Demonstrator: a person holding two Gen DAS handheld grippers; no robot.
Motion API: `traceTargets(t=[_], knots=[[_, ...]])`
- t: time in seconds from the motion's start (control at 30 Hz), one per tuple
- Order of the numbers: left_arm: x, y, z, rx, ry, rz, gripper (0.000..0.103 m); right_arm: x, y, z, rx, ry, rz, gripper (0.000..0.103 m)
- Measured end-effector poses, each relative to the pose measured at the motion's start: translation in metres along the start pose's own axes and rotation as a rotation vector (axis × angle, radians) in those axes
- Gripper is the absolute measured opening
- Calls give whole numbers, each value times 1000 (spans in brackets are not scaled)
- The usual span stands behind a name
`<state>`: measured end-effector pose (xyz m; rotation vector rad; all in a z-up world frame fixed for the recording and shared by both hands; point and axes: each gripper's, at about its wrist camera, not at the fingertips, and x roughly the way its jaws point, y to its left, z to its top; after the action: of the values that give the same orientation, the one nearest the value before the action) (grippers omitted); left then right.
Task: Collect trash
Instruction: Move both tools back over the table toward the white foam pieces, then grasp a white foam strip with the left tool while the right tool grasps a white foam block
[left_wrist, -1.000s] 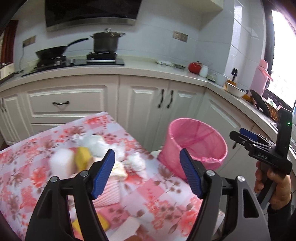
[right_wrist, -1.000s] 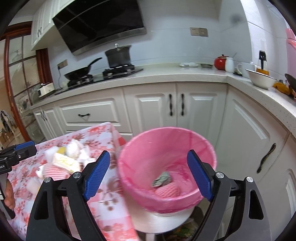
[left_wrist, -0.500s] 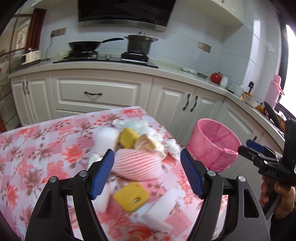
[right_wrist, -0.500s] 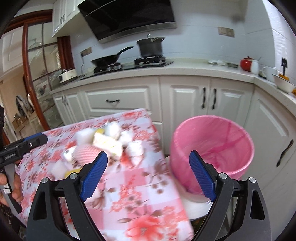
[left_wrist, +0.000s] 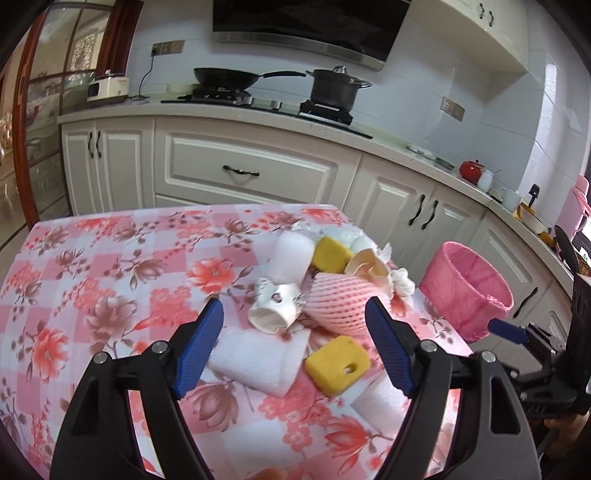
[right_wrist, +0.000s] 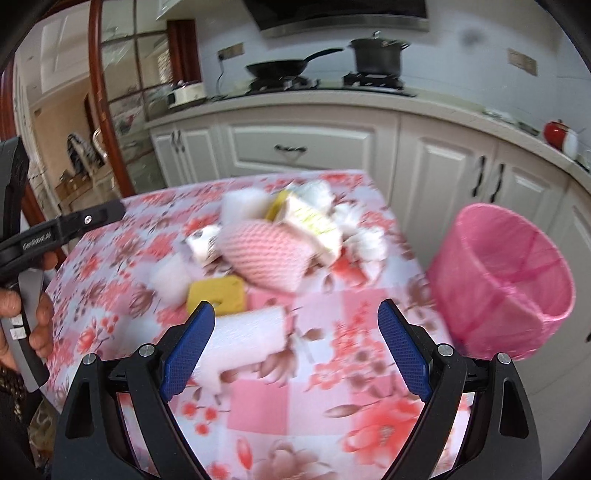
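A heap of trash lies on the floral tablecloth (left_wrist: 110, 266): a pink foam net (left_wrist: 340, 299) (right_wrist: 266, 251), a crushed paper cup (left_wrist: 275, 304), yellow sponge pieces (left_wrist: 338, 363) (right_wrist: 218, 293), white foam blocks (left_wrist: 255, 360) (right_wrist: 247, 332) and crumpled tissue. The pink-lined bin (left_wrist: 467, 291) (right_wrist: 498, 280) stands off the table's right edge. My left gripper (left_wrist: 295, 347) hovers over the near side of the heap, its jaws opening, nothing between them. My right gripper (right_wrist: 295, 350) is open above the cloth beside a white foam block, holding nothing.
White kitchen cabinets and a counter with a wok (left_wrist: 229, 75), a pot (left_wrist: 334, 90) and a red teapot (left_wrist: 471, 170) run behind the table. A hand (right_wrist: 37, 325) grips the left tool at the table's left edge in the right wrist view.
Both grippers swung left from the bin to the trash heap, which is now centred in both views. The bin has slid to the right side. The left jaws stand slightly wider.
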<state>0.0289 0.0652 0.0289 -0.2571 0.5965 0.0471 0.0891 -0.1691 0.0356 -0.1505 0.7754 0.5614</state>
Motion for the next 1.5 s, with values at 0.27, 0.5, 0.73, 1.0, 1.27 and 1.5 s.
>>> traceTargets(t=[0.27,0.5,0.73,1.0,1.27,1.5], knots=[[4,11,-4,-29,11,-3,76,24,21,-10,-50,79,39,84],[8,9,-6,-28,23,-4,76,49,34,-18,-81,150,65,84],[10,10,-8,-32,33,-3,76,69,40,-22,-104,189,59,84],[16,11,-13,-28,55,-9,75,85,33,-26,-80,213,25,84],[26,13,-19,-28,89,-13,64,89,18,-25,-42,206,18,78],[42,8,-29,-5,137,-7,56,85,3,-21,-8,178,1,77]])
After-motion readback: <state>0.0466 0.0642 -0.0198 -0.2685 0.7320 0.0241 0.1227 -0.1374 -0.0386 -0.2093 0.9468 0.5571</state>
